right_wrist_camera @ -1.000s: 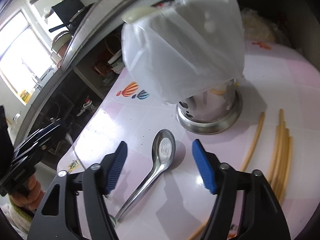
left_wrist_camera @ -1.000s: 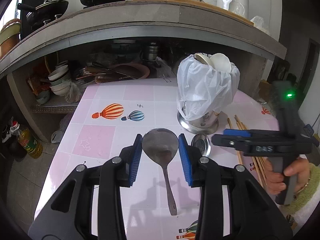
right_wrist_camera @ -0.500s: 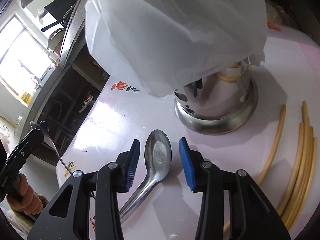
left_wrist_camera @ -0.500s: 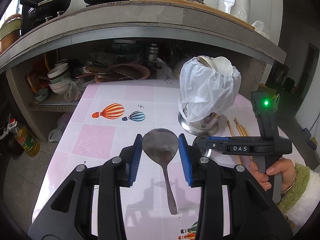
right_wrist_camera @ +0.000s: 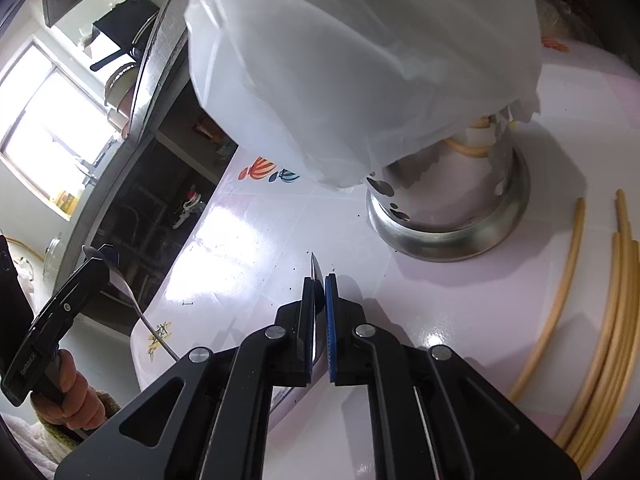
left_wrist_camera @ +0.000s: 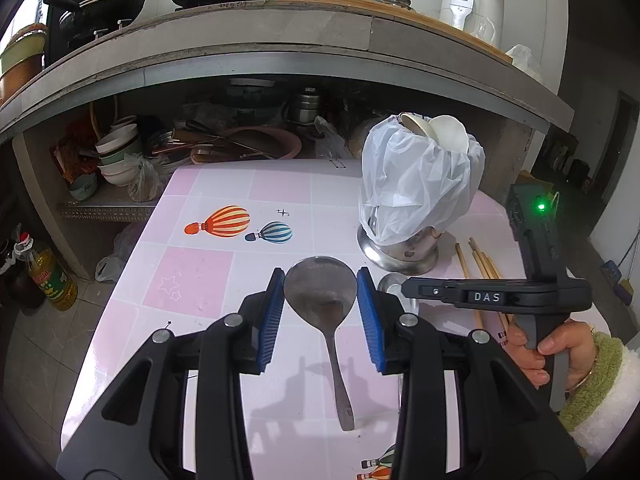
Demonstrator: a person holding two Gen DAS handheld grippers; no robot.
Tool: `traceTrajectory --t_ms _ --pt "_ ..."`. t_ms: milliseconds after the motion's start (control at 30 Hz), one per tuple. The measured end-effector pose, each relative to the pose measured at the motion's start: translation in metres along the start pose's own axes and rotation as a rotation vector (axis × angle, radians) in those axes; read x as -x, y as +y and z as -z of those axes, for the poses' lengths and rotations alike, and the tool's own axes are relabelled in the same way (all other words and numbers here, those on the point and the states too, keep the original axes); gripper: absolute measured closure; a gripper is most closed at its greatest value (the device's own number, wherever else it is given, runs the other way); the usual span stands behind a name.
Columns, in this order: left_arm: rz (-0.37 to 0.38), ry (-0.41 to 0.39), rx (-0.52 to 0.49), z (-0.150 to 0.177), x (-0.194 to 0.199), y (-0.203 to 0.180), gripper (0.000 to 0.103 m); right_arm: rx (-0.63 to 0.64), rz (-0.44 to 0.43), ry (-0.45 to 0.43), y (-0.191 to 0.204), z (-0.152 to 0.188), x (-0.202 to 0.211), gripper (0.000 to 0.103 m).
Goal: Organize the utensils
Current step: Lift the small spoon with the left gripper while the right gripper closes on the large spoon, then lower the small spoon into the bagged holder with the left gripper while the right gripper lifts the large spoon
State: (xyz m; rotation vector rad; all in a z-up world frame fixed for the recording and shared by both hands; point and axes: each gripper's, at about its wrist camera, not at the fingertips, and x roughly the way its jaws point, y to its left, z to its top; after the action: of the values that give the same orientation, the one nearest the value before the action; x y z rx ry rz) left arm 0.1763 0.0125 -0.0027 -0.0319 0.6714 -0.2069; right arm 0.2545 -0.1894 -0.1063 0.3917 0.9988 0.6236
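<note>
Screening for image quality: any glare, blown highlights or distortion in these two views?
Left wrist: even light, strong fisheye bowing of the shelf, soft shadows under the ladle. Right wrist: window blown out, glare on the table, bag nearly washed out.

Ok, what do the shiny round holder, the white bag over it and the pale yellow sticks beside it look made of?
The shiny round holder: polished metal, likely stainless steel; mirror reflections, punched holes. The white bag: thin translucent plastic film, wrinkled. The pale yellow sticks: probably bamboo or wood chopsticks, smooth and dull; plastic is not excluded.
</note>
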Motion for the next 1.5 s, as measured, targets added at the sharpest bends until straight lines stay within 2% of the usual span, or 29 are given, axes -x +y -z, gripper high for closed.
traceTrajectory --t_ms 200,400,533,767,1067,1267,1500 --pt "-0.001 -0.002 -0.001 0.0 0.0 0.0 0.068 0.029 0.076 -0.069 0.012 0.0 0.028 0.098" --pt "-0.002 -0.004 -0.001 0.0 0.0 0.0 0.068 0.077 0.189 -0.197 0.031 0.004 0.083 0.098" --pt "-0.007 -0.012 -0.009 -0.001 0.004 -0.002 0.068 0.084 0.223 -0.282 0.033 0.004 0.124 0.098" --pt "-0.014 -0.041 -0.024 -0.008 0.015 -0.007 0.068 0.06 0.224 -0.401 0.039 0.006 0.179 0.098" --pt "-0.023 -0.09 -0.038 -0.026 0.032 -0.015 0.068 0.048 0.224 -0.456 0.039 0.018 0.204 0.098" --pt "-0.016 -0.143 -0.074 -0.055 0.049 -0.029 0.068 0.042 0.21 -0.484 0.039 0.023 0.217 0.099" --pt "0.051 -0.238 -0.118 -0.116 0.07 -0.055 0.068 0.026 0.192 -0.509 0.033 0.027 0.229 0.098"
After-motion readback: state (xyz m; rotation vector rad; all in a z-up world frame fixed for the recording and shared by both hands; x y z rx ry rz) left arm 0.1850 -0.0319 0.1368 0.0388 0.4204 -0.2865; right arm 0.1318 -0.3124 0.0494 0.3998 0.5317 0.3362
